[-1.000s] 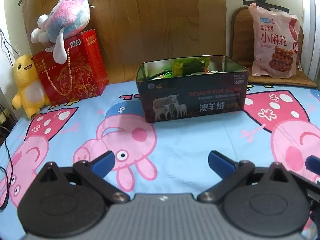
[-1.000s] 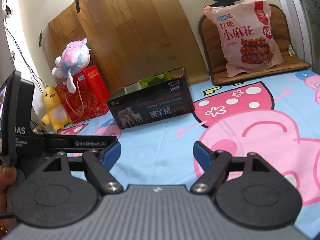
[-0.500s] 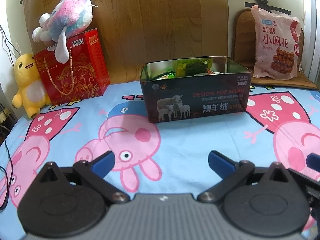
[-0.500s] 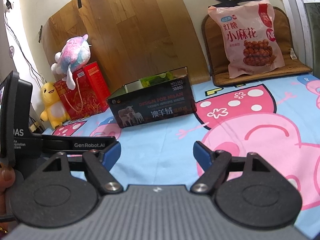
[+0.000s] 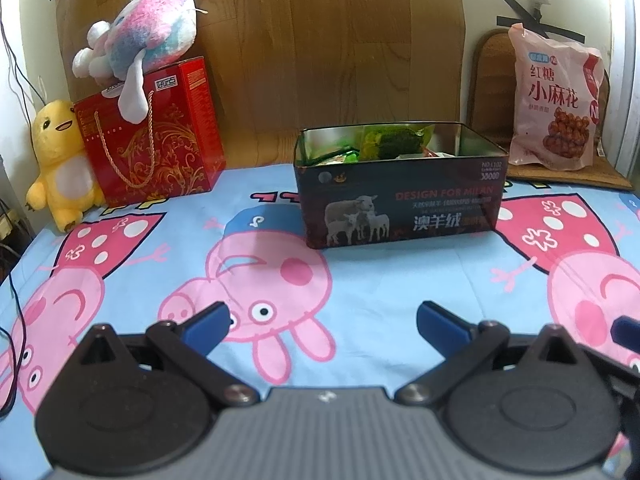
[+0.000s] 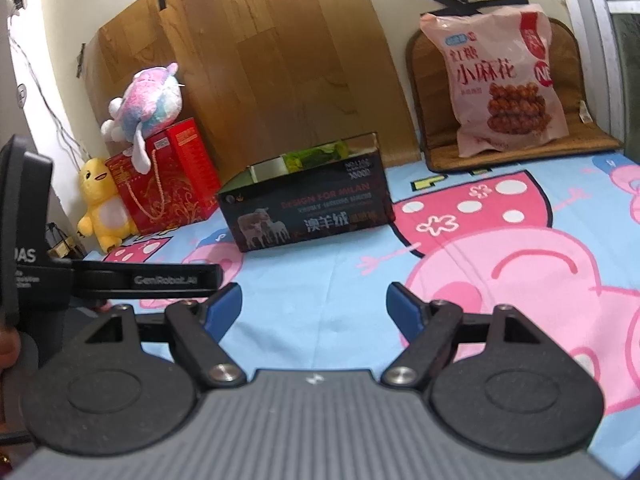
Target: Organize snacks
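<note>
A dark open-topped box [image 5: 400,196] with sheep printed on its front stands on the bed sheet, with green and other snack packets [image 5: 390,142] inside it. It also shows in the right wrist view [image 6: 308,210]. A large pink snack bag [image 5: 554,100] leans upright at the back right, also in the right wrist view [image 6: 506,80]. My left gripper [image 5: 322,320] is open and empty, well in front of the box. My right gripper [image 6: 314,306] is open and empty, in front of and to the right of the box.
A red gift bag [image 5: 156,136] with a pink plush toy [image 5: 140,44] on top stands at the back left, beside a yellow plush duck [image 5: 60,160]. A wooden board [image 5: 320,40] leans on the back wall. The pink bag rests on a brown mat [image 6: 520,148].
Both grippers have drifted slightly, so the box sits a little further right in the left wrist view. Both stay open and empty.
</note>
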